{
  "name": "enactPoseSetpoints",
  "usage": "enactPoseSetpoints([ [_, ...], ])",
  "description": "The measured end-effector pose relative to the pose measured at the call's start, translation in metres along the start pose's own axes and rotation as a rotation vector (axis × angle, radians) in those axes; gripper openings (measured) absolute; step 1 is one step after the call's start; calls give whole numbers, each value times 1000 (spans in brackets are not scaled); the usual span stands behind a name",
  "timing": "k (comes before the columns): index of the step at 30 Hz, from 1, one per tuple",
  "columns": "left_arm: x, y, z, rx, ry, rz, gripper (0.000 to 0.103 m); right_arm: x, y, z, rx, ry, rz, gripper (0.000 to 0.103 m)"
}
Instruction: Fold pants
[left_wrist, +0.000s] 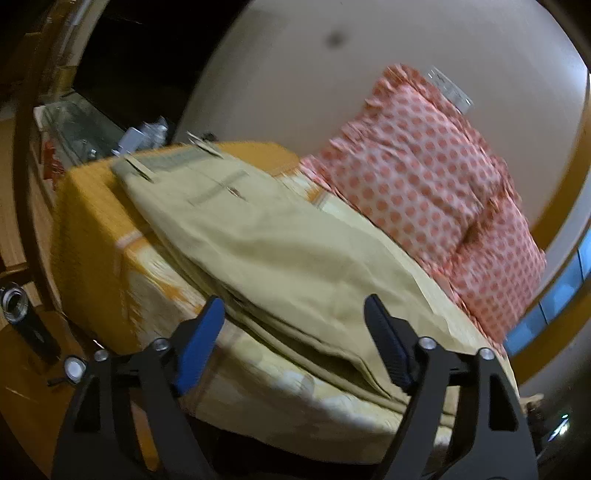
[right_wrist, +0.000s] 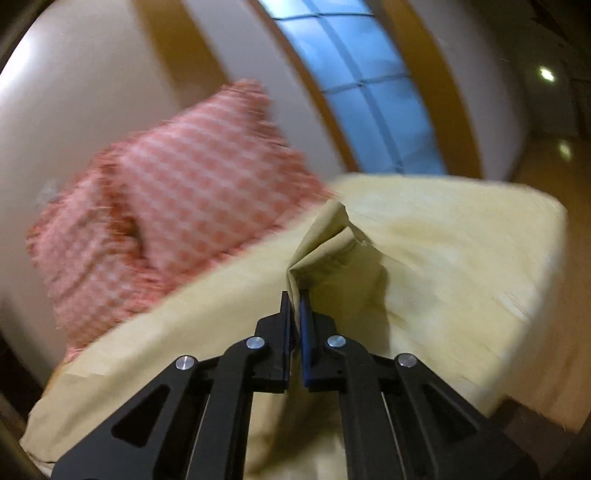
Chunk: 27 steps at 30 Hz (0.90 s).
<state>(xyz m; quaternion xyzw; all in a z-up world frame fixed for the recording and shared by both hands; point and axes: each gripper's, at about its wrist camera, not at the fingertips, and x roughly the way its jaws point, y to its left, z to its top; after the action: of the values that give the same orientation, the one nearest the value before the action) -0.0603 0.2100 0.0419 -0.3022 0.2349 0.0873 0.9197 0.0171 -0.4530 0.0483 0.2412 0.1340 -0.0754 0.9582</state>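
Beige pants (left_wrist: 266, 243) lie along a bed with a yellow sheet (left_wrist: 92, 229). Their waistband is at the far end. My left gripper (left_wrist: 295, 314) is open and hovers just above the near part of the pants, touching nothing. In the right wrist view my right gripper (right_wrist: 294, 299) is shut on a bunched fold of the pants (right_wrist: 332, 251) and lifts it off the bed (right_wrist: 461, 251). The view is blurred by motion.
A red-and-white dotted pillow (left_wrist: 424, 177) leans on the wall at the head of the bed; it also shows in the right wrist view (right_wrist: 184, 199). A glass-topped stand with small items (left_wrist: 92, 133) sits beyond the bed's far end. A window (right_wrist: 369, 81) is in the wall behind.
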Motion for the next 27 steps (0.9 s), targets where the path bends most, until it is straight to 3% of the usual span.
enactPoseSetpoints([
  [3,-1,13,10,-32,-26,11,87,10,72,10,-98,12,210,5],
  [6,1,21,18,-46,-40,27,89,20,151,-5,-177,84,452,5],
  [8,6,24,22,-47,-39,36,91,28,213,-39,-251,208,630,5],
  [10,11,26,24,-43,-25,36,93,33,254,-77,-342,339,714,5],
  [12,18,29,24,-38,3,36,94,39,297,-136,-543,532,734,6],
  [14,24,33,24,-48,29,33,94,37,309,-173,-642,650,742,13],
  [17,30,41,25,-76,46,19,94,19,299,-175,-604,629,793,61],
  [18,30,42,26,-82,41,23,94,14,295,-169,-587,607,794,90],
  [19,31,44,28,-91,40,31,94,8,291,-165,-572,579,794,97],
  [23,35,50,35,-116,34,45,94,-1,270,-142,-503,519,785,97],
  [27,44,57,46,-137,35,68,94,8,256,-135,-427,538,766,97],
])
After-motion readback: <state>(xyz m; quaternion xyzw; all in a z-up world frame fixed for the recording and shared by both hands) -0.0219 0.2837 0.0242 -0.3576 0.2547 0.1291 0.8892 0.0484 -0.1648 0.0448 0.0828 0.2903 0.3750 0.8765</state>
